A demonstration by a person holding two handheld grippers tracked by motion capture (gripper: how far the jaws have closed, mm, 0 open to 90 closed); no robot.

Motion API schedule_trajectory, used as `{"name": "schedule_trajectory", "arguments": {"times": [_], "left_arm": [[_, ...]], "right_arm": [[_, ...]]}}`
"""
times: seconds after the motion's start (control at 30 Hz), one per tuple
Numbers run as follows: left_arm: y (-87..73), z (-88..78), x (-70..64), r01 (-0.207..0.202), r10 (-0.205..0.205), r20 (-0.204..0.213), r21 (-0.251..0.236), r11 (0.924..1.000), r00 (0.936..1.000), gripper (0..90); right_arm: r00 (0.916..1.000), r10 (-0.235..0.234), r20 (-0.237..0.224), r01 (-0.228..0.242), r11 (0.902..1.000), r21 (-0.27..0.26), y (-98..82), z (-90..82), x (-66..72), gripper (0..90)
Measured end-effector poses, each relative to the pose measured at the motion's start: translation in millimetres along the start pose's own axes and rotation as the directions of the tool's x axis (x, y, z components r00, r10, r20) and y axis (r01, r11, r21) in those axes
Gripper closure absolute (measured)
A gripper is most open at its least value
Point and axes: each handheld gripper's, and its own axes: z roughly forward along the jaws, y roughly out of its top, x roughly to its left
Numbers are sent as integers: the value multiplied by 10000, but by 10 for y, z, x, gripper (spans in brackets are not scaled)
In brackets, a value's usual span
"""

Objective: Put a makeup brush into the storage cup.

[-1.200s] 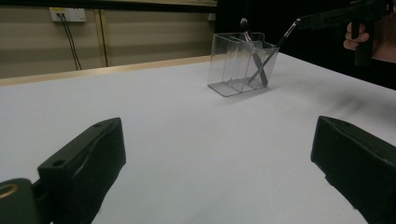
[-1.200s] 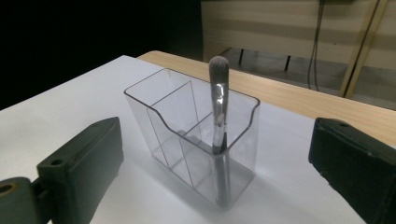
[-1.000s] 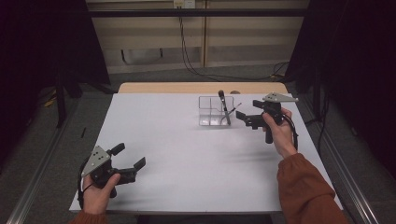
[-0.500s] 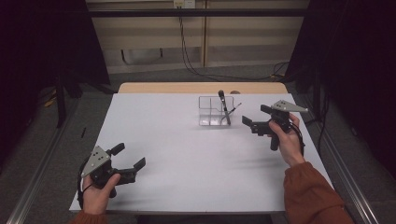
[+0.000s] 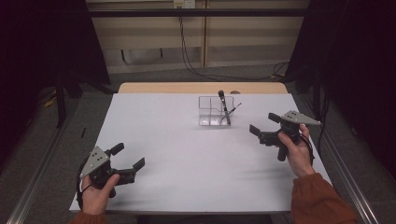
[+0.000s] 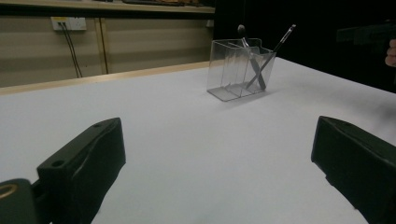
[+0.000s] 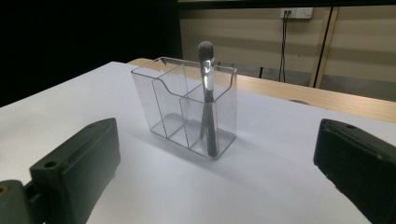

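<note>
High view first, from the left side. My left gripper (image 5: pixel 126 158) sits low at the near left corner of the white table (image 5: pixel 187 140). My left hand (image 5: pixel 95 193) holds it from below. Its two black jaws are wide apart, and nothing is between them. It points across the table toward the far right.

Going to the middle, there is a clear plastic box (image 5: pixel 214 111) near the far edge of the table. It stands upright and has small walls inside that split it into parts. Two brushes stand in its right end. One is a brush with a dark fluffy head (image 5: pixel 221 94), and it leans a little. The other is a thin brush (image 5: pixel 235 108) that tips to the right. They cross each other low down in the box.

On the right, my right gripper (image 5: pixel 265 126) is just beside the box but not touching it. My right hand (image 5: pixel 295 147) holds its handle, and my orange sleeve (image 5: pixel 322 200) comes in from the bottom. Its jaws are wide apart too, and they hold nothing.

Left gripper view shows the box (image 6: pixel 240 67) far off with both brushes crossed inside.

Right gripper view shows the box (image 7: pixel 187 105) close, between my two open jaws, with the fluffy brush (image 7: pixel 206 51) standing in the nearest part.
</note>
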Motion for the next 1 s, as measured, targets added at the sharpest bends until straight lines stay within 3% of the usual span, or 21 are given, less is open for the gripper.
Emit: {"name": "schedule_trajectory", "arguments": {"times": [0.27,1.0], "left_arm": [[-1,-4,7,-18,18,-57,21,10000,10000,30],[-12,-39,9,85,-84,-280,19,10000,9996,30]], "right_arm": [[9999,-79,-80,79,9999,63,-128,-102,87,0],[9992,-328,245,335,9991,-275,-433,-527,250,0]]}}
